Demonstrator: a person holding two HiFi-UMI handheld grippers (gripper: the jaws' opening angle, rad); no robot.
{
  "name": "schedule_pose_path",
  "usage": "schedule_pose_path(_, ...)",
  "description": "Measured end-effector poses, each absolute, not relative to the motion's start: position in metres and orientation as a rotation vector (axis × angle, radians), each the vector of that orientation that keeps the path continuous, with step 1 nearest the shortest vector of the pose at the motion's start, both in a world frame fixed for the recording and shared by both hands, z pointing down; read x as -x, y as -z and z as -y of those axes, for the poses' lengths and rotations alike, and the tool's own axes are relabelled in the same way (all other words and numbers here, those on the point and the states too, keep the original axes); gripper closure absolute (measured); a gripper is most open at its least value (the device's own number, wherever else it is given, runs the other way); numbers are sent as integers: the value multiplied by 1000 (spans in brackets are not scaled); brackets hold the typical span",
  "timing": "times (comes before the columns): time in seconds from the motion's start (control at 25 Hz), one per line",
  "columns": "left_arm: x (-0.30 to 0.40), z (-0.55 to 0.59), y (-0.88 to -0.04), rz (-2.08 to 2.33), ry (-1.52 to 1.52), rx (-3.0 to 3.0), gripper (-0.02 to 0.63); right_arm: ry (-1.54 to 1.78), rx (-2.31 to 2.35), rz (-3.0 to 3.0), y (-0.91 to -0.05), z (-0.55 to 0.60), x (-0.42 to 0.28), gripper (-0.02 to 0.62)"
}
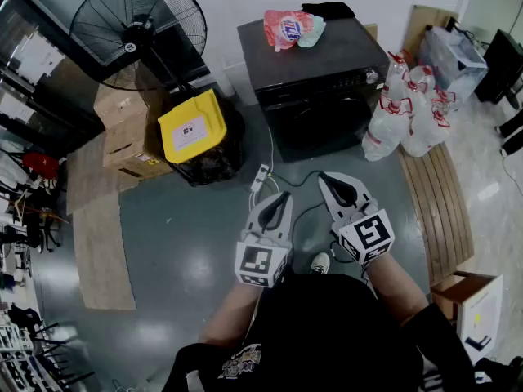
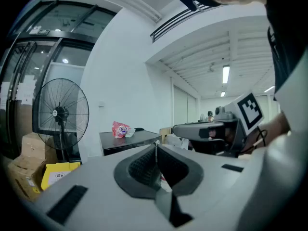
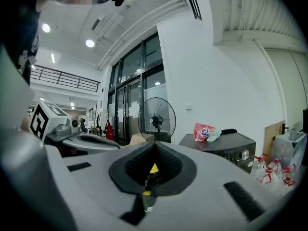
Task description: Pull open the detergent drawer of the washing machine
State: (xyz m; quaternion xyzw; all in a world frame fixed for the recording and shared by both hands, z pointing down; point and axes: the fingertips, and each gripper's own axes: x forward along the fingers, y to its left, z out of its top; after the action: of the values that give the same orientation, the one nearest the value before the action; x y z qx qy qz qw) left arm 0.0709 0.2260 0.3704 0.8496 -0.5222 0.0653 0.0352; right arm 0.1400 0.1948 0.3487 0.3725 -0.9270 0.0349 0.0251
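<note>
Both jaws are clamped together on nothing: the left gripper and the right gripper are held out in front of the person, side by side and roughly level, well short of the machine. Between them and it lies bare grey floor, with a white power strip and its cable trailing across. Beyond that stands the dark grey front-loading washing machine, with a pink plastic detergent bag lying on its top. The detergent drawer should sit in the control strip along the top of the front. It is too small to pick out on its own, but nothing juts from that strip, so it looks shut. By my reading, nothing of the task is done: the approach, the grip on the drawer front and the pull all remain.
</note>
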Motion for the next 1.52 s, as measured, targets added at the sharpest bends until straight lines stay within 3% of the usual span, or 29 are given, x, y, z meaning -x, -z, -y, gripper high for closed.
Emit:
schedule_pose_path(0.88,-60,-208,-370,1594,-160,-2615,580,-255,-1186,2905,-354,-170,-134,584)
schedule_pose_path(1.0,-57,-202,-371,1588,-149,-2617,445,-328,-1176,2934,-353,-163,-130,497)
schedule_pose_path(1.12,-51,-198,-371,1588,-140,-2615,358,-422,-1188,2965,-354,-157,-126,421)
schedule_pose_path(1.32,-36,-191,-373,1569,-135,-2634,334,-623,-1201,2999,-356,-142,-115,348)
schedule_pose_path(1.52,-15,-179,-374,1554,-132,-2637,330,-670,-1215,2991,-358,-127,-96,330)
